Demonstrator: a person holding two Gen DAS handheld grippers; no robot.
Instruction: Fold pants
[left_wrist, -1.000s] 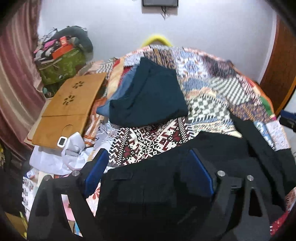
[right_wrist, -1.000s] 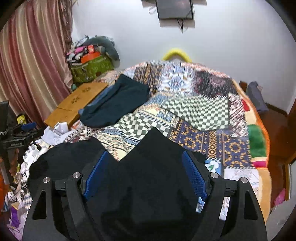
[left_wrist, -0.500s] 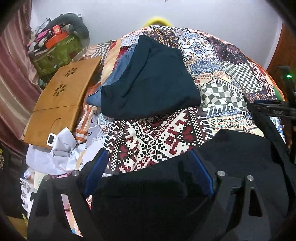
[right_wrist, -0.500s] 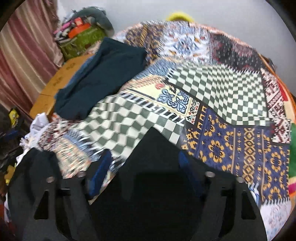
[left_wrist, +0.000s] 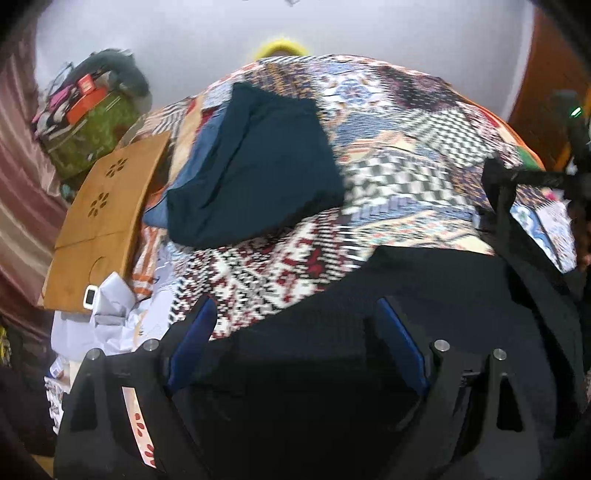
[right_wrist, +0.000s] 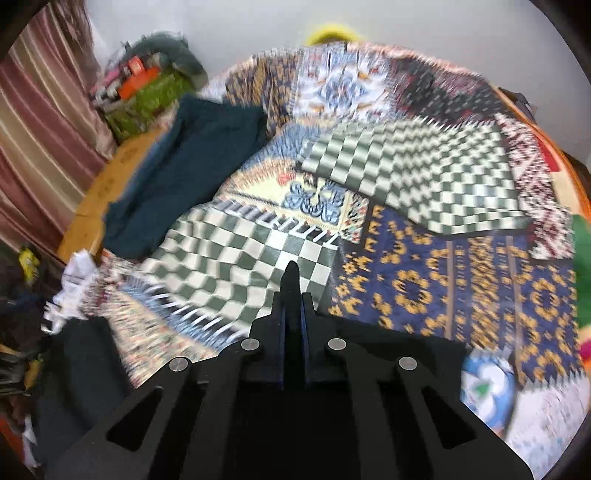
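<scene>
Black pants (left_wrist: 424, 295) are lying on the bed (right_wrist: 424, 177) beneath both grippers, the right gripper (right_wrist: 291, 291) having just been closing, now apparently pinching a fold of them, while the left gripper (left_wrist: 295, 332) is hanging wide open over the waistband, readying a lift.

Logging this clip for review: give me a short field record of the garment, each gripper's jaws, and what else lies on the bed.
garment: black pants on patchwork bedspread
right gripper: jaws have just closed, pinching a black fold of the pants
left gripper: jaws wide, pants between them, not clamped
other clothes: folded dark teal garment farther back
bedside: wooden board
</scene>
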